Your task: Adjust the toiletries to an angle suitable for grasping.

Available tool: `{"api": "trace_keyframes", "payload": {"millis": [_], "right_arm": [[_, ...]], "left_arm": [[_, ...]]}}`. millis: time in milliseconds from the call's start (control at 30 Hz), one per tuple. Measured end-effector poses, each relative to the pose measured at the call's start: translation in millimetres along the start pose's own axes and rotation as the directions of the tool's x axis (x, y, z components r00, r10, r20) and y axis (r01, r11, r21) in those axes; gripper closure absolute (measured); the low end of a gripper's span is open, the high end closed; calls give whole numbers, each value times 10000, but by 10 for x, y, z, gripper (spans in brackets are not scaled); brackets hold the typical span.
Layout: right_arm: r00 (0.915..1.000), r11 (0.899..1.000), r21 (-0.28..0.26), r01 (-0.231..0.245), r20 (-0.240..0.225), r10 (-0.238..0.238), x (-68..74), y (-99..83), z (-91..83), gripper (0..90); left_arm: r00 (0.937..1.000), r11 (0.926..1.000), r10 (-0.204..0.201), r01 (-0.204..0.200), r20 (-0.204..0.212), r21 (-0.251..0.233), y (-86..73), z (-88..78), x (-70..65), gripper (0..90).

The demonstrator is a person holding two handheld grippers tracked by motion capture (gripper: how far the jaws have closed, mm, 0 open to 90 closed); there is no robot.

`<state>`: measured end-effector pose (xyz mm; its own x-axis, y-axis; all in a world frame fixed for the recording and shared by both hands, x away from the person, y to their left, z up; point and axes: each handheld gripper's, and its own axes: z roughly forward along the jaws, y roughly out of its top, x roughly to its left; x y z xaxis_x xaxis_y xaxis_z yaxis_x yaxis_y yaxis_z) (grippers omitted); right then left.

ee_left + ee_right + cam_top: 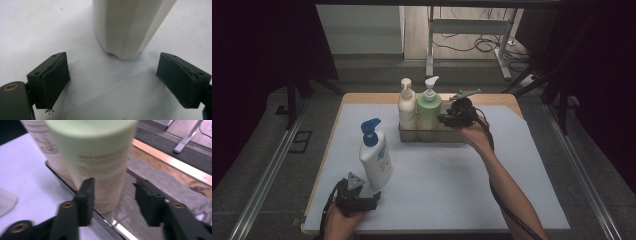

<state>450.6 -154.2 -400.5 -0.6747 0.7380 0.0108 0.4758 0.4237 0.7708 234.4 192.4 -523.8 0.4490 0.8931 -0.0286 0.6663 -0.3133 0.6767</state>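
Observation:
A white bottle with a blue pump stands upright at the near left of the mat. My left gripper lies low beside its base, open. In the left gripper view the bottle's foot stands just beyond the wide-apart jaws of the gripper, touching neither. A green pump bottle and a cream pump bottle stand side by side in a clear tray. My right gripper hovers at the green bottle's right side. Its jaws are half closed with nothing between the pads, the green bottle just ahead of the gripper.
A pale mat covers the wooden table. The tray's right part holds no bottle. Metal rails run along both sides of the table, and a desk frame with cables stands behind it.

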Motion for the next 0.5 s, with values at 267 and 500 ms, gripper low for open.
{"api": "trace_keyframes", "payload": {"millis": [267,500], "right_arm": [[9969,9991,103,-404,682,396,-137,-71,66,792],[9918,9973,325,-662,1117,622,-173,-72,252,879]], "left_arm": [[10000,10000,1,-1,-5,0,0,0,1,108],[10000,10000,3,-3,2,18,1,-2,1,108]]}}
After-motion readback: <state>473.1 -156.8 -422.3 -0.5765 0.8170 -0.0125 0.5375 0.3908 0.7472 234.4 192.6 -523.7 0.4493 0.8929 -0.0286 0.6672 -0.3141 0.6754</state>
